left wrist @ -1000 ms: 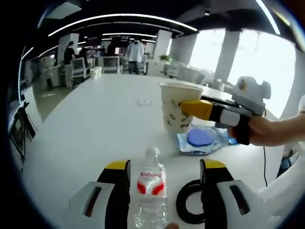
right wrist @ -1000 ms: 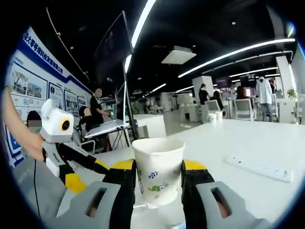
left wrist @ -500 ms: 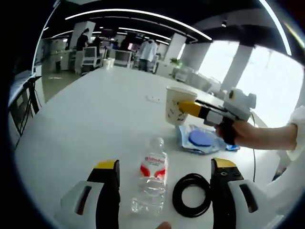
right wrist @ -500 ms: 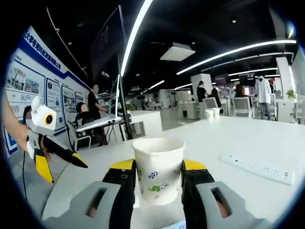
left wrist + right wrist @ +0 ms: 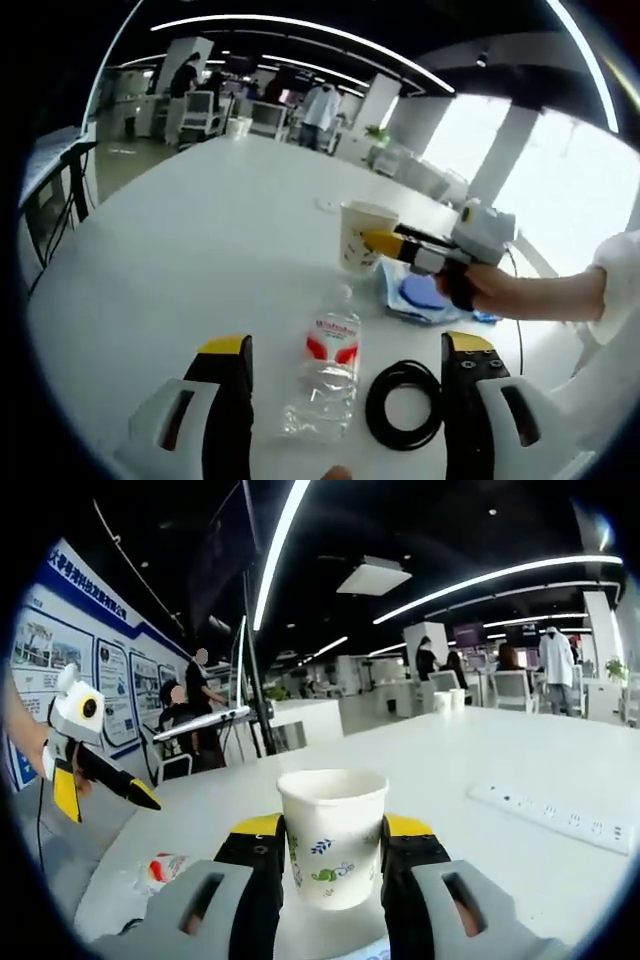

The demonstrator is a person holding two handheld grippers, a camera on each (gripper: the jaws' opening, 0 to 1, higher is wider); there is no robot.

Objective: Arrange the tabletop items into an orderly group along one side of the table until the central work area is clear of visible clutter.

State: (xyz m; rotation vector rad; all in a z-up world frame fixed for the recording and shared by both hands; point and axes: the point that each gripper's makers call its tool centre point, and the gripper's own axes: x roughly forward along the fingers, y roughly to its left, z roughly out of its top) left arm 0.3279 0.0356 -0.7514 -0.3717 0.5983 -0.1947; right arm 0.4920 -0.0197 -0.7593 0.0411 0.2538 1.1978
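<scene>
White table (image 5: 180, 250) fills the left gripper view, office desks and people far behind at upper left; left gripper (image 5: 345, 365) sits at the bottom of frame, jaws spread wide and holding nothing; one clear water bottle (image 5: 325, 375) lies on its side between the jaws, cap pointing away; one black cable coil (image 5: 405, 405) just right of the bottle, inside the right jaw. Right gripper (image 5: 385, 242) enters from the right, clamped on one paper cup (image 5: 360, 235) at centre frame; one blue packet (image 5: 425, 293) on the table below it, partly hidden by that gripper. Right gripper view: right gripper (image 5: 332, 850) closed on the paper cup (image 5: 332, 835), cup upright, centre bottom; one white power strip (image 5: 550, 818) at right on the table (image 5: 500, 870); bottle label (image 5: 160, 868) lower left, mostly cut off; left gripper (image 5: 85, 775) at far left.
</scene>
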